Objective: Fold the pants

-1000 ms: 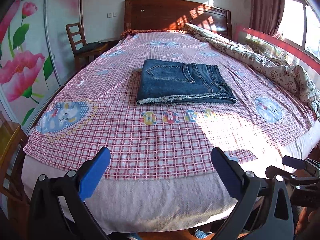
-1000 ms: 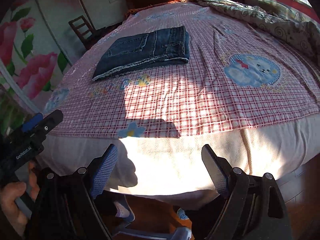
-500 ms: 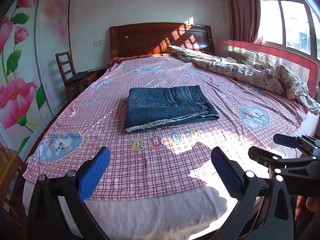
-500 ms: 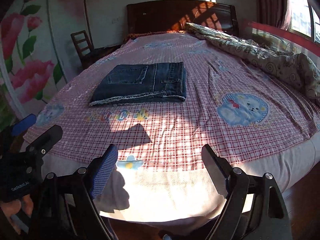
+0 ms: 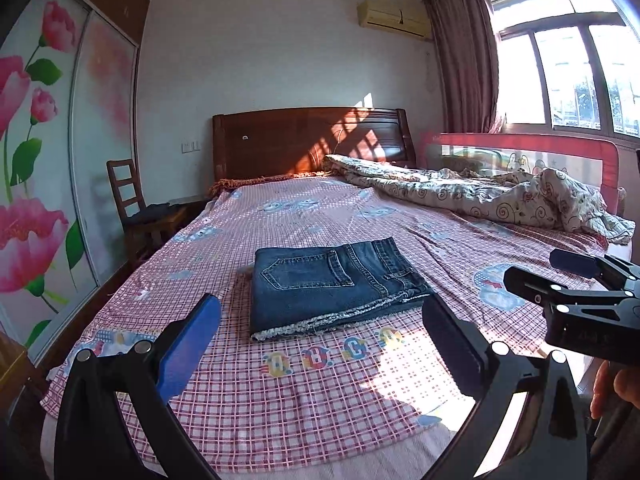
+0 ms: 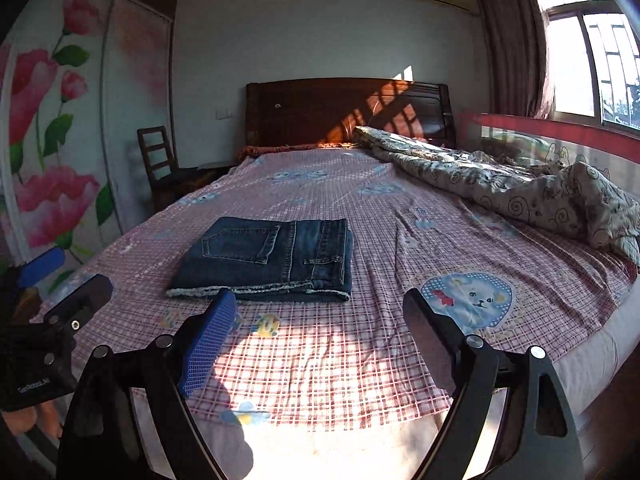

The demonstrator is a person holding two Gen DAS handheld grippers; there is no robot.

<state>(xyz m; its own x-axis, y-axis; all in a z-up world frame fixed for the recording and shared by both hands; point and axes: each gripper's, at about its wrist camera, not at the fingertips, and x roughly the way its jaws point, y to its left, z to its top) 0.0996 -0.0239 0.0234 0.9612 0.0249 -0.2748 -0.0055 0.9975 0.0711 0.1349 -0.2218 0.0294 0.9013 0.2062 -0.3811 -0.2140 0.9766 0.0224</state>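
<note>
The left gripper and the right gripper, black-framed with blue pads, hover spread and empty above the foot of a bed, clear of the dark blue denim pants. These lie folded into a flat, tidy rectangle mid-mattress on the pink checked cotton sheet, well apart from the rumpled cream swirl-print quilt along the far side. The folding looks finished; any next move would call only for backing away without disturbing the stack.
</note>
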